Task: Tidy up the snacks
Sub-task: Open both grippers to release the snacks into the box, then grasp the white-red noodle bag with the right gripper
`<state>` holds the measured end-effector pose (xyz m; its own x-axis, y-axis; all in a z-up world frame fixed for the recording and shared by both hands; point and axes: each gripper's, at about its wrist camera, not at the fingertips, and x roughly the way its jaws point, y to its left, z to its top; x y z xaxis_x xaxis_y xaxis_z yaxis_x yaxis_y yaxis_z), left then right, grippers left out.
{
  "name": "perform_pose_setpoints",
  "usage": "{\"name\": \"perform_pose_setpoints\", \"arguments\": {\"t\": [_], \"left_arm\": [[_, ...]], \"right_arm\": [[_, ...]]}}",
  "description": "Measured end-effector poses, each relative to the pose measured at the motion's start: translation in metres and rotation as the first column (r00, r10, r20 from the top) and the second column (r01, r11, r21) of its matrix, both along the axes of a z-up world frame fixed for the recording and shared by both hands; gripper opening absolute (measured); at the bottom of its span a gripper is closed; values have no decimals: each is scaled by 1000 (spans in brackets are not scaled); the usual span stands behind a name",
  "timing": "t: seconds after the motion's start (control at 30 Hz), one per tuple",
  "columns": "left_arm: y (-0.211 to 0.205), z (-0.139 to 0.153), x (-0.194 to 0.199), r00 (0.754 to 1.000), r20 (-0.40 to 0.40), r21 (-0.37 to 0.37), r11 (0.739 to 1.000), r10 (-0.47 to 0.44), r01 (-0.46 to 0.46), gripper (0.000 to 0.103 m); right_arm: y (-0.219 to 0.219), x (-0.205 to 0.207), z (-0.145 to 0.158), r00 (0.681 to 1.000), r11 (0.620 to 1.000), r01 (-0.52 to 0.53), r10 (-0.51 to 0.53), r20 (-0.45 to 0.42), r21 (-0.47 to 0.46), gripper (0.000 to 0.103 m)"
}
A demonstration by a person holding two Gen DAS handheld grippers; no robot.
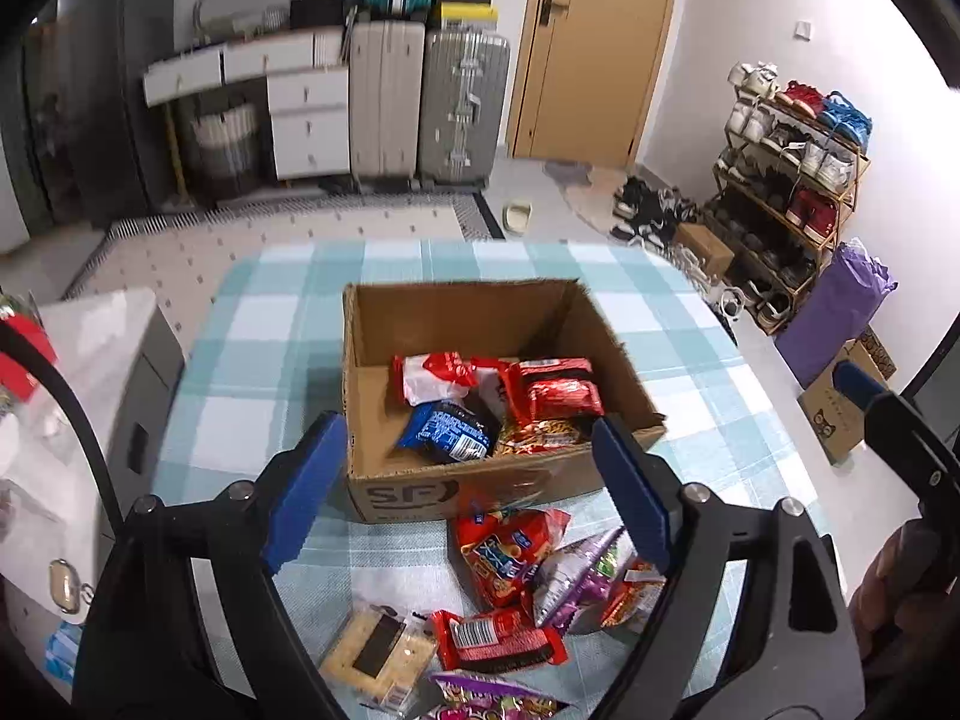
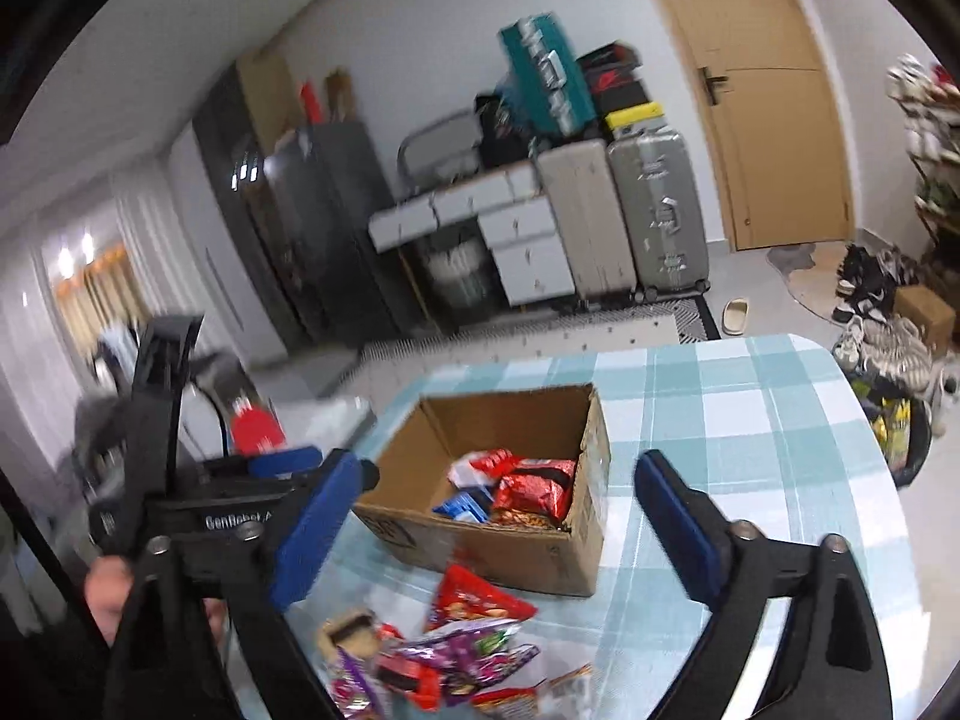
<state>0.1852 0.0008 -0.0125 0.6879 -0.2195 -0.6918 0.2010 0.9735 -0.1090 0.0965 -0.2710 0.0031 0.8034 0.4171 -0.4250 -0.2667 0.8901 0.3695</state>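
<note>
Left wrist view: left gripper point(image 1: 468, 492) gaping empty above loose crinkly red snack packet point(image 1: 498, 639), nearer than wide-open right gripper point(image 2: 498, 531).

Your left gripper point(image 1: 471, 483) and right gripper point(image 2: 498, 531) both stand wide open, nothing between the blue pads point(image 1: 306, 483), both tilted downward.

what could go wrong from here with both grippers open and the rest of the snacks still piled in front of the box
1. The loose packets overlap in a heap, so the left hand-held gripper may pinch two at once or drag a neighbour along.
2. The purple packet lies at the table's near edge and could be knocked off.
3. The cardboard box looks light; a bump from the right hand-held gripper could slide it on the checked tablecloth.
</note>
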Motion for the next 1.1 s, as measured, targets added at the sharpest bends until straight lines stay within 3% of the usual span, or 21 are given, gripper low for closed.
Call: {"name": "perform_pose_setpoints", "arguments": {"t": [0.3, 0.5, 0.63, 0.97, 1.1], "left_arm": [[-15, 20, -75, 997, 71, 14, 1000, -16, 15, 85], [-11, 17, -120, 994, 111, 6, 1000, 24, -25, 92], [2, 6, -144, 990, 118, -39, 997, 73, -69, 102], [38, -38, -177, 963, 160, -96, 974, 219, -206, 102], [42, -68, -174, 969, 118, -47, 975, 219, -215, 102]], "right_arm": [[-15, -54, -5, 1000, 1000, 7, -7, 4, 20, 101], [-11, -86, -14, 997, 999, 0, 3, 73, -44, 102], [-8, -99, -24, 997, 999, -22, 25, 74, -49, 102], [-4, -117, -69, 1000, 999, -24, 23, -14, -42, 102], [-2, -118, -88, 998, 997, -29, 26, -48, -64, 102]]}}
